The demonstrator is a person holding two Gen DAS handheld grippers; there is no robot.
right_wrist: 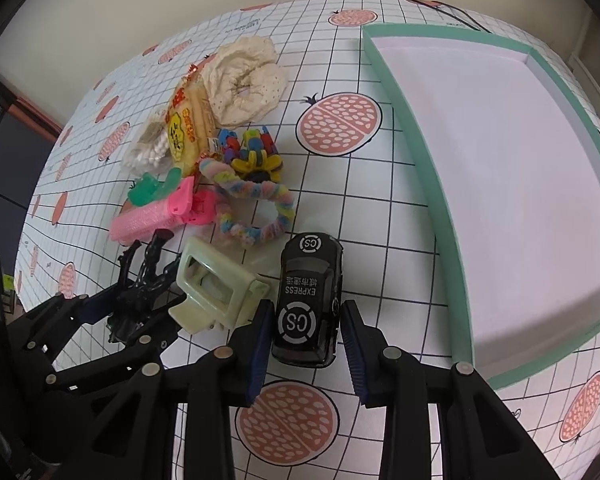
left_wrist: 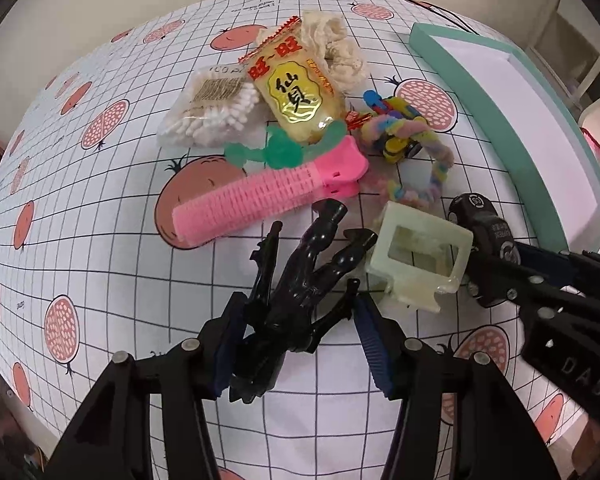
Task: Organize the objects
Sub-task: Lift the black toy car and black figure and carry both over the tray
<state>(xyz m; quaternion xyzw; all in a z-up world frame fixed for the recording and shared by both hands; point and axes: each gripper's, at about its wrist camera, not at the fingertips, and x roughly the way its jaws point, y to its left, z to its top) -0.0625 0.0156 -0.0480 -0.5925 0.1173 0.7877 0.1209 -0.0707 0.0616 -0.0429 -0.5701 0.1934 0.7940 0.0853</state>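
A glossy black toy figure (left_wrist: 300, 264) lies on the grid tablecloth between the fingers of my left gripper (left_wrist: 296, 296), which is open with a gap on the right side. In the right wrist view a black toy car (right_wrist: 310, 272) marked "CS EXPRESS" sits on the cloth. My right gripper (right_wrist: 307, 308) straddles its rear end, open, pads close to both sides. A pale green claw clip (left_wrist: 420, 256) lies between the figure and the car. A shallow teal-rimmed tray (right_wrist: 420, 152) with a white floor stands to the right.
Beyond the grippers is a pile: pink hair roller (left_wrist: 260, 196), green toy (left_wrist: 280, 152), bag of cotton swabs (left_wrist: 212, 112), yellow snack packet (left_wrist: 296, 96), cream scrunchie (left_wrist: 340, 48), pastel fuzzy ring (left_wrist: 420, 160), coloured clips (left_wrist: 396, 116). The table's edge runs along the left.
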